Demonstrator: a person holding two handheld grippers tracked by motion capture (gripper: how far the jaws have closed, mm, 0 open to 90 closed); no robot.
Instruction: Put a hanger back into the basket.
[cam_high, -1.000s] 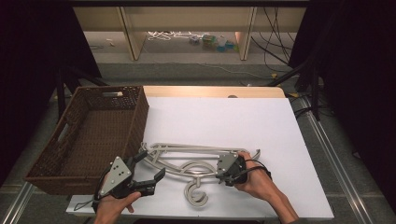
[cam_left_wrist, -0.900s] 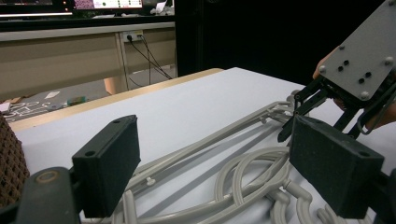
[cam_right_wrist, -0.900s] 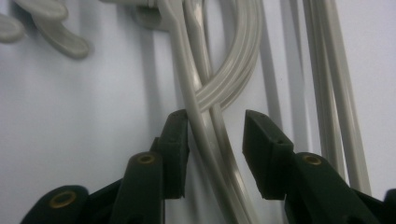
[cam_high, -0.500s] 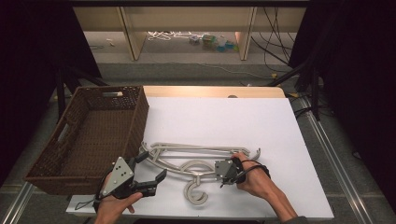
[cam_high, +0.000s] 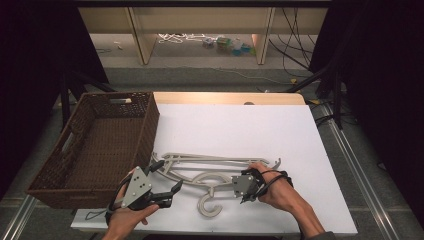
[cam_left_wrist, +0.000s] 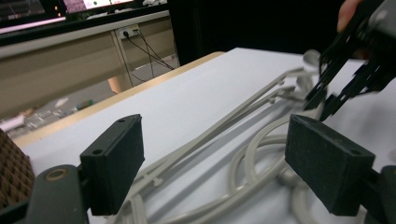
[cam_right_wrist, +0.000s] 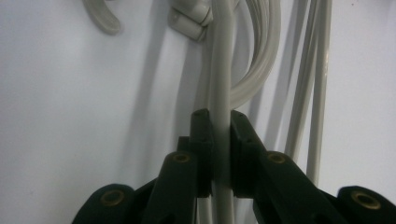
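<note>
- Hangers (cam_high: 215, 167): a bundle of pale grey plastic ones lies flat on the white tabletop (cam_high: 240, 125), near edge, just right of the brown wicker basket (cam_high: 95, 145); hooks curl toward us.
- What changed: a second ago the right gripper (cam_high: 243, 192) stood part open over the hangers' right half; its jaws have just been closing and now clench one grey bar.
- Left gripper (cam_high: 167, 192): jaws wide and released, nothing pinched; they have just eased in a touch. Both hands sit about where they did in the earlier high views.
- We read this as the grasp step done on the right and pending on the left; a lift toward the basket looks likely next, but nothing is off the tabletop yet.
- Right gripper view: the bar (cam_right_wrist: 223, 93) runs straight between the two pads, pinched; neighbouring bars pass free on the right. We can't get that detail from the high view.
- Left gripper view: open pads straddle the hangers' left end without touching, and the other gripper (cam_left_wrist: 327, 95) shows far off at the right, down on the bundle.
- High view alone gives the layout with the basket, empty as far as we see.
</note>
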